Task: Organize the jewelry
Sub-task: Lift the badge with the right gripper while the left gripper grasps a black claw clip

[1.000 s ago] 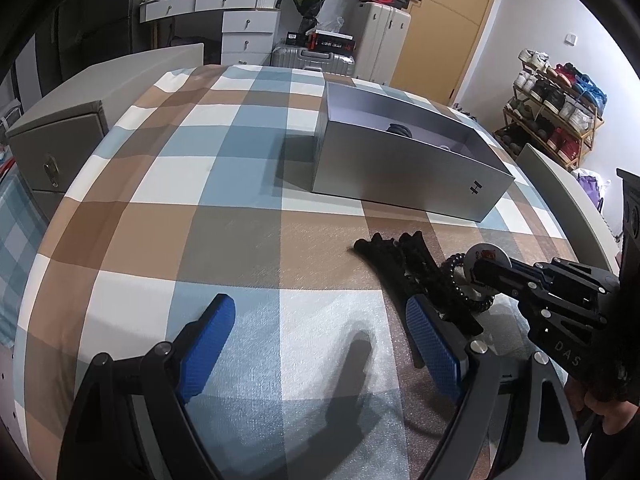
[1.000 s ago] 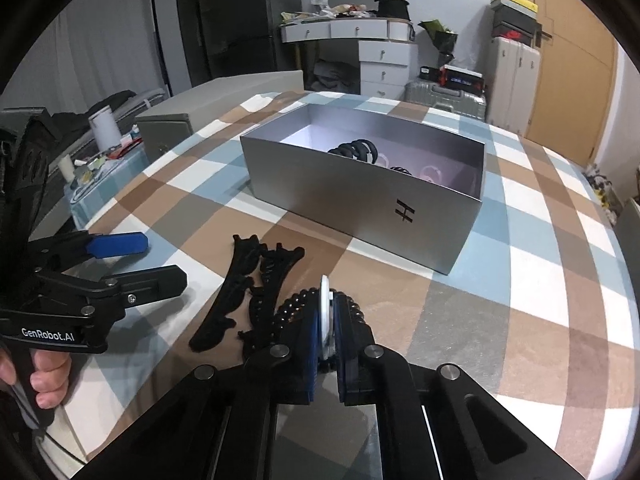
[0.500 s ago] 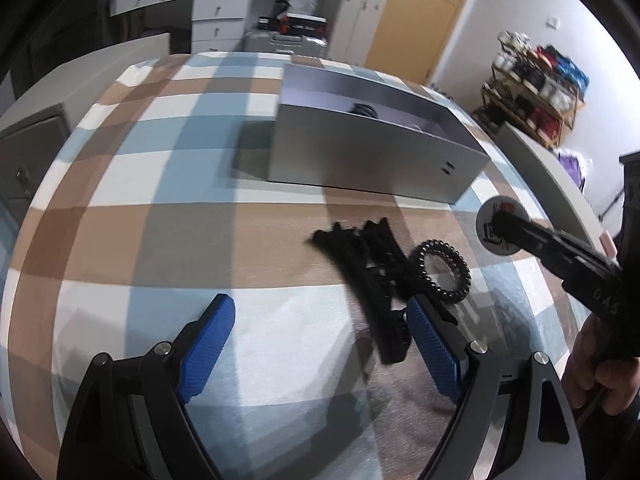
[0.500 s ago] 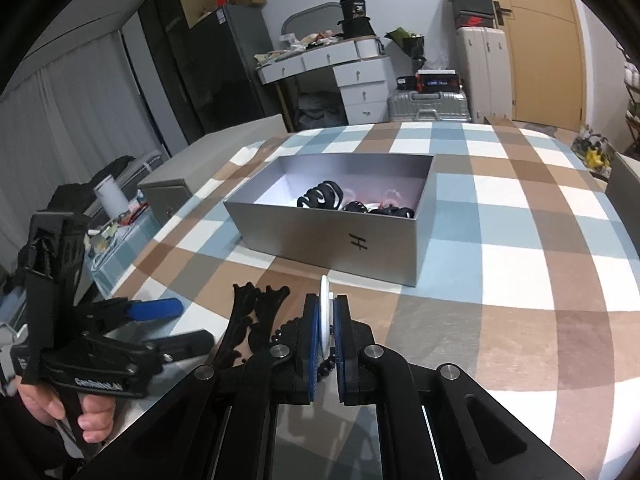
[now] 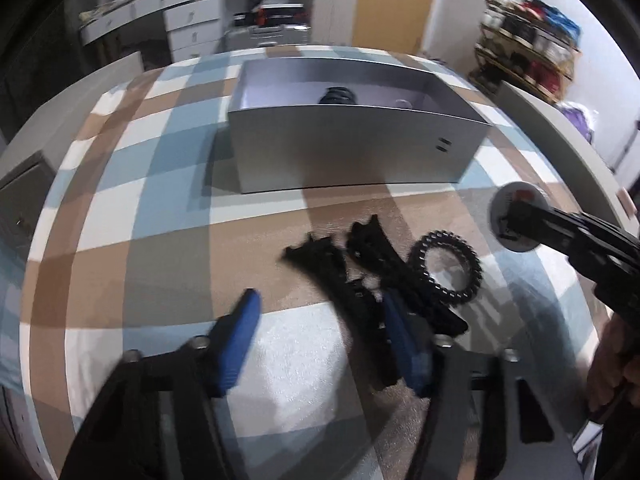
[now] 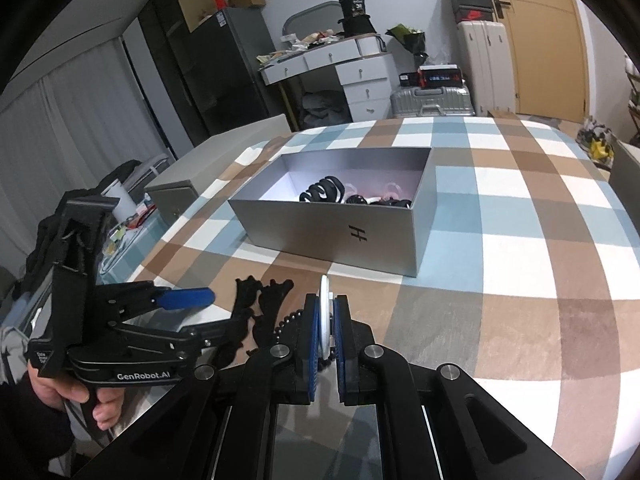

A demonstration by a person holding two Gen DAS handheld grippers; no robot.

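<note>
Right hand-held gripper (image 6: 325,336) is clamped on a white disc (image 6: 325,312). Left hand-held gripper (image 5: 320,332) is closing, jaws apart, beside black clips (image 5: 352,280) on the bed (image 5: 160,240), near the box (image 5: 352,148).

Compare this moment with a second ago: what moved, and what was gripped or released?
The right gripper, shut on the round disc, lifted it off the black beaded bracelet, which now lies exposed on the plaid cloth. The left gripper neared the black hair clips; its jaws are closing, gripping nothing. The silver box stayed put.
</note>
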